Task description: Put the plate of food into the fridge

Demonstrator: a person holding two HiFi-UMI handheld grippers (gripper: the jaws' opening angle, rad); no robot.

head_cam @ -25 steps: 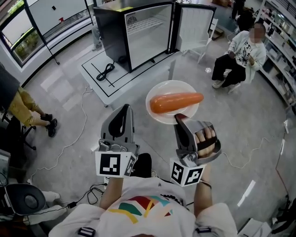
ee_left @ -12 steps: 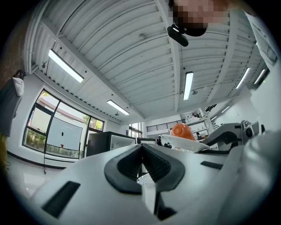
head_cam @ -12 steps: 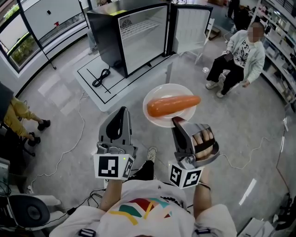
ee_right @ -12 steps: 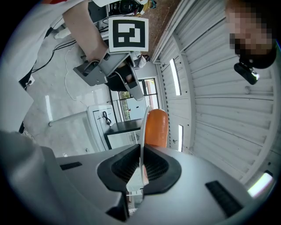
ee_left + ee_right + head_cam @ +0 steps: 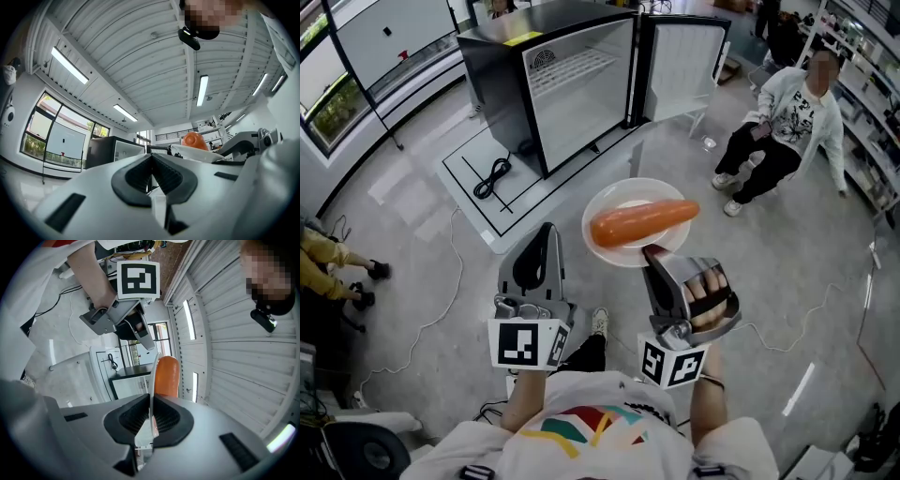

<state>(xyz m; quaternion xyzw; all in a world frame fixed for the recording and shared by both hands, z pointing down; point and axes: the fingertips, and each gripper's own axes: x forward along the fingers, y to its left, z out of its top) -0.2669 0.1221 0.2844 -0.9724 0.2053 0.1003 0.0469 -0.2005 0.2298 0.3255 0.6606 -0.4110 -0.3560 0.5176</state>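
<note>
Carrying step: right tool point(image 5: 652, 251) clamps the rim of the round white plate point(image 5: 628, 190), orange carrot point(image 5: 642, 222) aboard, well short of the open black fridge point(image 5: 492, 89); left tool point(image 5: 546, 232) closed on nothing. Next: reach its shelf, plate level

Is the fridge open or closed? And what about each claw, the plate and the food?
fridge: door swung open.
plate: up in the air, level, loaded.
orange food: lying across the plate.
left claw: shut, holding nothing.
right claw: shut on the plate's rim.
</note>
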